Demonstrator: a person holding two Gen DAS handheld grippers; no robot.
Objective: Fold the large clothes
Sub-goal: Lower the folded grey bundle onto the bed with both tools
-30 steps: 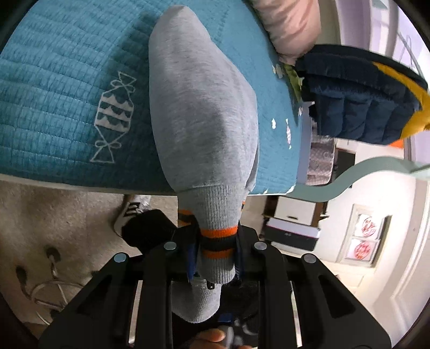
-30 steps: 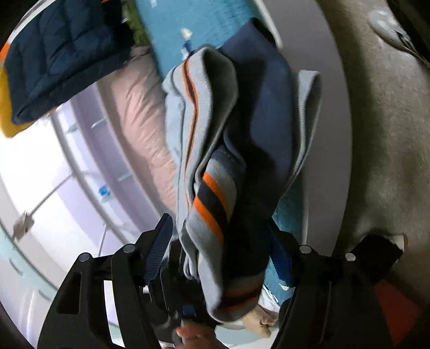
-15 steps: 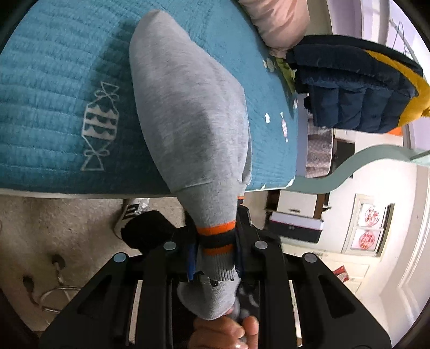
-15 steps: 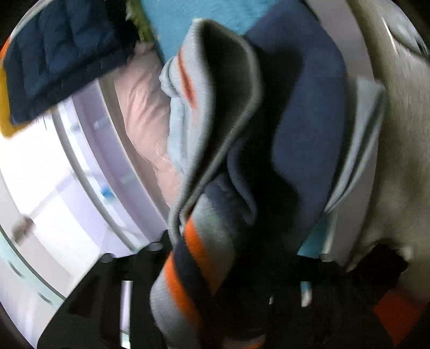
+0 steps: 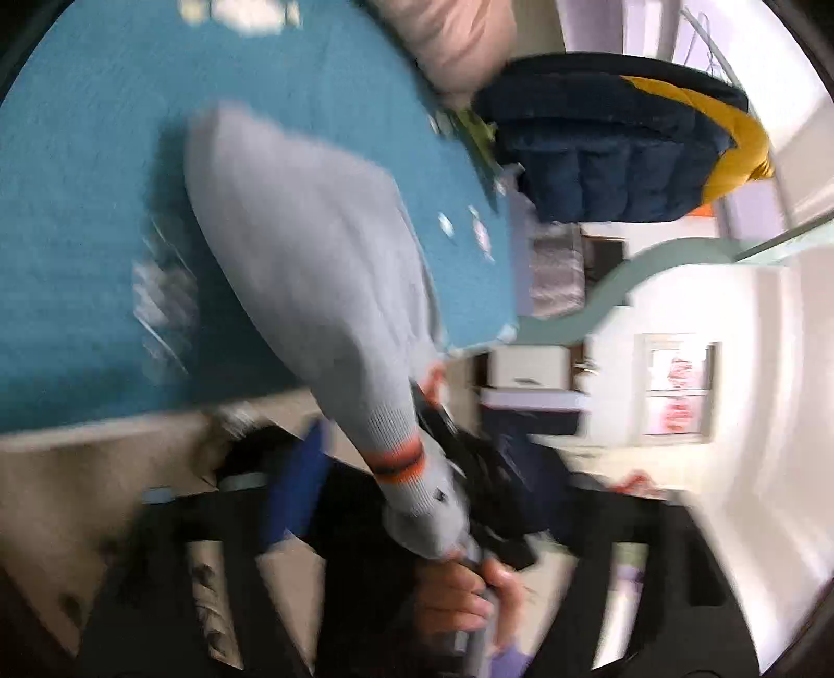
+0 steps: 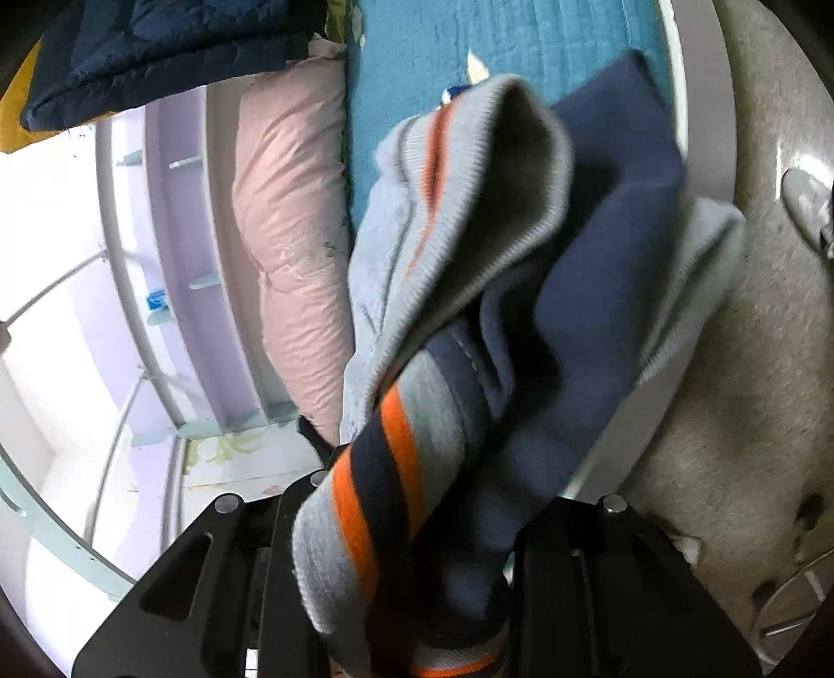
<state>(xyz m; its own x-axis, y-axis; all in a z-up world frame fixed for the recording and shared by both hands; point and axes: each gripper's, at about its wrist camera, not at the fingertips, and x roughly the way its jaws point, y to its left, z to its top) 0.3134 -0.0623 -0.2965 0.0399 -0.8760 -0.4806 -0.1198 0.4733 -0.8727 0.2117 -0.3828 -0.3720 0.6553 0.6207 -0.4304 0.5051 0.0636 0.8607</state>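
My left view is badly smeared. The left gripper (image 5: 417, 500) has just been opening, and its jaws now stand wide apart; the grey sleeve (image 5: 323, 292) with the orange-and-navy striped cuff (image 5: 399, 464) runs between them, but I see no pad pressing on it. The cuff's end reaches a hand (image 5: 458, 600) low in the frame, though blur hides exactly how that hand meets it. The sleeve stretches up over the teal bedspread (image 5: 94, 208), whose print is only a streak.

On my right view the right gripper (image 6: 412, 521) has just been closing, and its jaws are pinched on a bunched grey and navy sweatshirt (image 6: 563, 292), with a striped hem (image 6: 365, 500) at the grip. The cloth covers the fingertips, so I can't see the pads. The garment hangs over the bed's edge, beside a pink pillow (image 6: 286, 224). A navy quilted jacket (image 6: 156, 47) is cut off at the top.
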